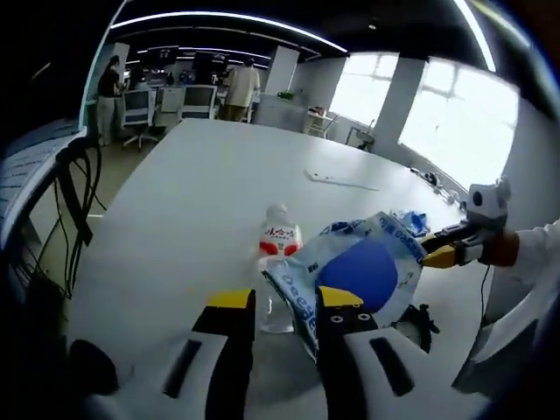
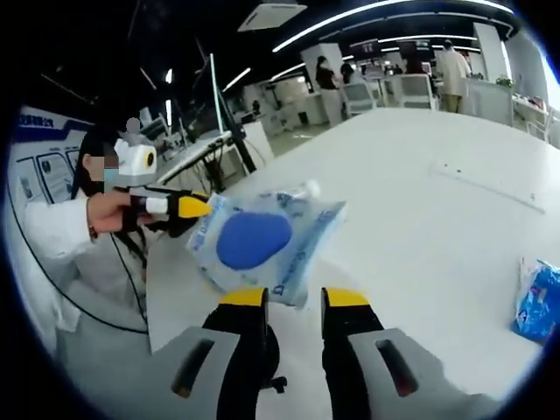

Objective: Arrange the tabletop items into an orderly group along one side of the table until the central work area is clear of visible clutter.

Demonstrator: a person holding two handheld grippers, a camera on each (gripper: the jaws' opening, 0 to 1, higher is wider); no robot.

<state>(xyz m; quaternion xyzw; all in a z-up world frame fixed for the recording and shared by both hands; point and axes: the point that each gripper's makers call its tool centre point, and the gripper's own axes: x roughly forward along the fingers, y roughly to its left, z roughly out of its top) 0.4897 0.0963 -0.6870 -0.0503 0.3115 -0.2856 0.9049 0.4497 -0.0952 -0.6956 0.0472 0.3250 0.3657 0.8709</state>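
Blue-and-white plastic bag is being held up above the desk between both tools, each gripping an opposite edge. In the left gripper view the left tool is pinching the bag's near corner with its jaws narrow, while the right tool is coming in from the right and clamping the far edge. In the right gripper view the right tool is nipping the bag at its lower edge and the left tool is biting the other side, gripped by a hand. Probably a two-handed carry so the limp bag is not sagging or dragging, likely heading for one side of the desk.

A water bottle is standing on the desk just behind the bag, its lower part hidden. A second blue packet is lying near the desk edge, cut off by the view. Bag contents hard to make out, just a blue oval; printing is unreadable. A thin strip is lying farther back, unidentifiable.
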